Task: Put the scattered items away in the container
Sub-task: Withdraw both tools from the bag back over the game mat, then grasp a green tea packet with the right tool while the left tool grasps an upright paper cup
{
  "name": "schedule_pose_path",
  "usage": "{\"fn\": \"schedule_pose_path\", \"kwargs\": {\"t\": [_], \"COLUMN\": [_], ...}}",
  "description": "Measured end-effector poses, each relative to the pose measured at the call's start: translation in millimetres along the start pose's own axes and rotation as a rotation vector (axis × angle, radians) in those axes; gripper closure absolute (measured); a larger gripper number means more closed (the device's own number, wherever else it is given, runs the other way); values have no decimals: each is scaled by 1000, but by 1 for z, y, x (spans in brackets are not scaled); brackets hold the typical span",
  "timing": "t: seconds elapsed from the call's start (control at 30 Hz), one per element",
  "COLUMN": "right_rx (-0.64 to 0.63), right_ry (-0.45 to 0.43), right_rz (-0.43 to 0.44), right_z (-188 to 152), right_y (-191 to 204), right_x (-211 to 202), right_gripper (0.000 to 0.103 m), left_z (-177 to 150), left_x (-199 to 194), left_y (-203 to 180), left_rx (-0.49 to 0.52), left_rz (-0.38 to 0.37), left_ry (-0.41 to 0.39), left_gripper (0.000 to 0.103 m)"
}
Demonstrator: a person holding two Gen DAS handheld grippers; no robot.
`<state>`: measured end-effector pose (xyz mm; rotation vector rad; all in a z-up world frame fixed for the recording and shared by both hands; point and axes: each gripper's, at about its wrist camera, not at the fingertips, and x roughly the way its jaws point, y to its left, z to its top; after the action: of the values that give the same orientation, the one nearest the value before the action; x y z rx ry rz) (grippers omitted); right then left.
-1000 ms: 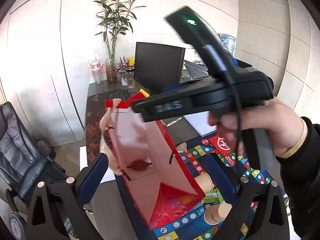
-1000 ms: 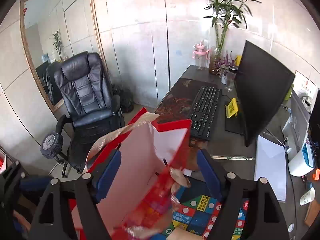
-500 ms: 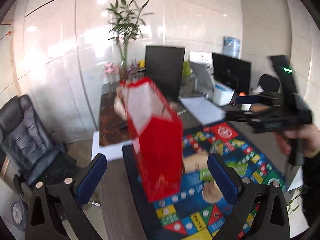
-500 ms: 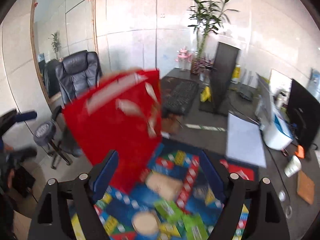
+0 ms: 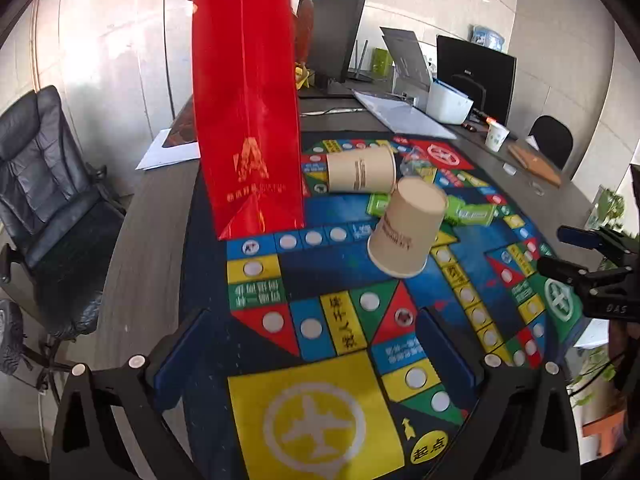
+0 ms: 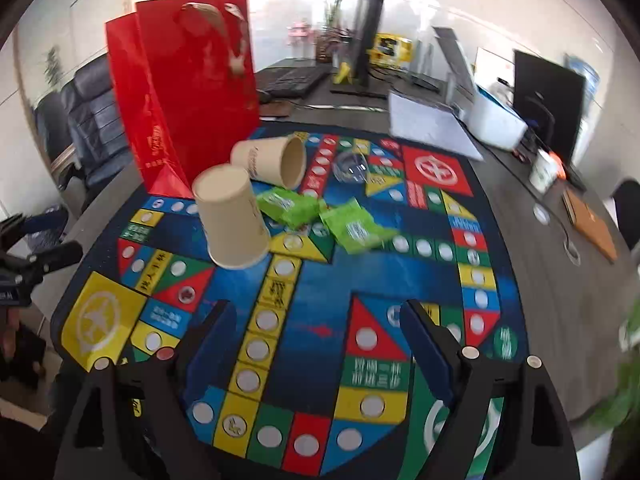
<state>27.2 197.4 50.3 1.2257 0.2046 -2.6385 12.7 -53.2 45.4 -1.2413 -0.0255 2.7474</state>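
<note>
A tall red paper bag (image 5: 248,120) (image 6: 188,96) stands upright at the far left edge of the colourful game mat (image 5: 320,280) (image 6: 304,312). One paper cup (image 5: 408,228) (image 6: 232,220) stands upside down, tilted. Another paper cup (image 5: 360,170) (image 6: 272,160) lies on its side beside the bag. Green packets (image 5: 468,212) (image 6: 352,224) and a clear plastic cup (image 6: 352,166) lie behind them. My left gripper (image 5: 316,352) and right gripper (image 6: 316,340) are both open and empty, low over the mat's near edge, apart from all items.
A black office chair (image 5: 44,184) stands left of the desk. Monitors (image 5: 336,32), a keyboard (image 6: 292,80), papers (image 6: 428,124), a white box (image 6: 496,120) and a white cup (image 5: 497,136) sit behind the mat. The other gripper shows at the right edge of the left wrist view (image 5: 592,276).
Both grippers have pulled back from the red bag and dropped low. The bag, held open and tilted a second ago, now stands free and upright on the mat.
</note>
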Motion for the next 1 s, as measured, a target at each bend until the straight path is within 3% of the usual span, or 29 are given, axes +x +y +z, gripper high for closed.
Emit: {"fn": "schedule_pose_path", "kwargs": {"t": [0.13, 0.5, 0.63, 1.0], "right_rx": [65, 91, 101, 104], "right_ry": [17, 2, 14, 17], "right_rz": [-17, -24, -16, 4], "right_z": [-18, -41, -44, -47], "right_y": [-6, -24, -28, -31], "right_x": [6, -1, 4, 7], "right_gripper": [15, 15, 15, 15], "left_z": [-14, -28, -28, -25], "left_x": [5, 12, 13, 16], "left_y": [-17, -34, -38, -41], "left_rx": [-1, -33, -22, -37], "left_rz": [-4, -6, 31, 15], "left_ry": [35, 66, 65, 53], "left_gripper": [0, 0, 0, 0]}}
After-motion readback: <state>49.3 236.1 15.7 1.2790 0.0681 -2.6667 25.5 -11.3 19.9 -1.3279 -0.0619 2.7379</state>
